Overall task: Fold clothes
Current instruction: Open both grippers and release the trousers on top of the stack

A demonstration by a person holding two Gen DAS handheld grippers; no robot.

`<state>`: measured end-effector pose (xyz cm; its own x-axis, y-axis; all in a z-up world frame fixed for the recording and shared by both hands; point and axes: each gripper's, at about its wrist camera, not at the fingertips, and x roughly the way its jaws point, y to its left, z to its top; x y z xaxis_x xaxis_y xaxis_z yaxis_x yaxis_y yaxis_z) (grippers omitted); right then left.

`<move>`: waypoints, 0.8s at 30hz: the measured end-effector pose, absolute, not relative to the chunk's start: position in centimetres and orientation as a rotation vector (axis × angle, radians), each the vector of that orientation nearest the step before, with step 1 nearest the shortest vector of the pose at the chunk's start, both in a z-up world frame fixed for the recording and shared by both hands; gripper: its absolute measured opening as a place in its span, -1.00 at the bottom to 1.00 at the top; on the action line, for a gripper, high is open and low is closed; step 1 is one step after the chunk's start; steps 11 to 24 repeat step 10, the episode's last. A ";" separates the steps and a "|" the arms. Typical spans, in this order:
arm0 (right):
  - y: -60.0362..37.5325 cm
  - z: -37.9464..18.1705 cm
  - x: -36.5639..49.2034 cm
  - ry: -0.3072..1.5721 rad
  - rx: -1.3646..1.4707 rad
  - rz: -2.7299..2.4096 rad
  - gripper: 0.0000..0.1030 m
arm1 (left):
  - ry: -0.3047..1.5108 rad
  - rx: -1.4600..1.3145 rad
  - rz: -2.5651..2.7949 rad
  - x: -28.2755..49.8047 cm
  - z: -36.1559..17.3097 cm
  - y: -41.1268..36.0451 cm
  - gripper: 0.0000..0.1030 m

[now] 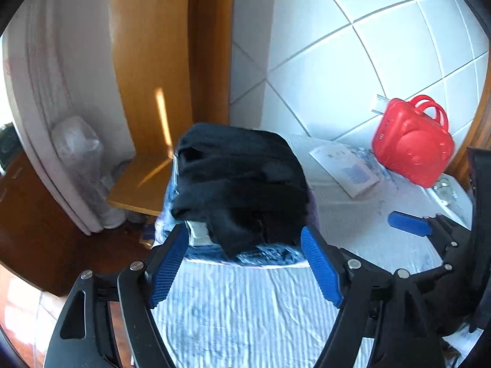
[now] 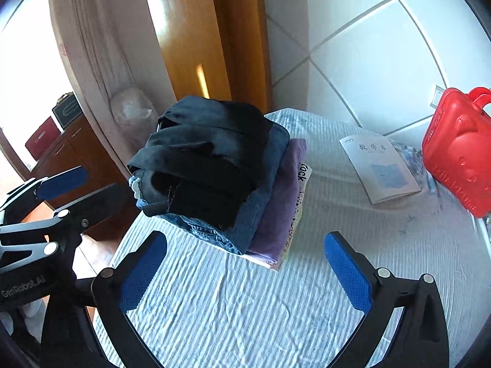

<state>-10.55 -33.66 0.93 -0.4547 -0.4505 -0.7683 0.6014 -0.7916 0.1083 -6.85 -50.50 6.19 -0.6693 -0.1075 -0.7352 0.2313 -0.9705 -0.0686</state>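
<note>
A stack of folded clothes sits at the far left corner of the table. A black garment (image 2: 205,156) lies on top, over folded denim (image 2: 254,202), a purple piece (image 2: 282,205) and a printed white one at the bottom. The same stack shows in the left wrist view, black garment (image 1: 242,181) uppermost. My left gripper (image 1: 245,263) is open and empty just in front of the stack. My right gripper (image 2: 245,273) is open and empty, a little nearer on the table. The left gripper also shows at the left of the right wrist view (image 2: 61,190).
The table wears a white-and-blue striped cloth (image 2: 245,306). A red plastic case (image 2: 457,153) and a thin booklet (image 2: 380,165) lie at the far right, by the tiled wall. A wooden door, a curtain and a dark cabinet (image 2: 61,153) stand beyond the left edge.
</note>
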 end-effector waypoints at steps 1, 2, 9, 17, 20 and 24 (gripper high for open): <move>-33.8 0.8 -10.6 0.242 1.119 -2.236 1.00 | 0.221 1.180 -2.686 -7.0 6.1 -50.6 0.52; -33.9 0.7 -10.6 0.247 1.128 -2.230 1.00 | 0.210 1.181 -2.675 -7.1 6.0 -50.6 0.53; -34.6 0.5 -10.4 0.298 1.137 -2.245 1.00 | 0.147 1.172 -2.648 -7.3 5.8 -50.6 0.53; -34.6 0.5 -10.4 0.304 1.134 -2.250 1.00 | 0.149 1.170 -2.651 -7.2 5.8 -50.6 0.53; -34.6 0.5 -10.4 0.304 1.134 -2.250 1.00 | 0.149 1.170 -2.651 -7.2 5.8 -50.6 0.53; -34.6 0.5 -10.4 0.304 1.134 -2.250 1.00 | 0.149 1.170 -2.651 -7.2 5.8 -50.6 0.53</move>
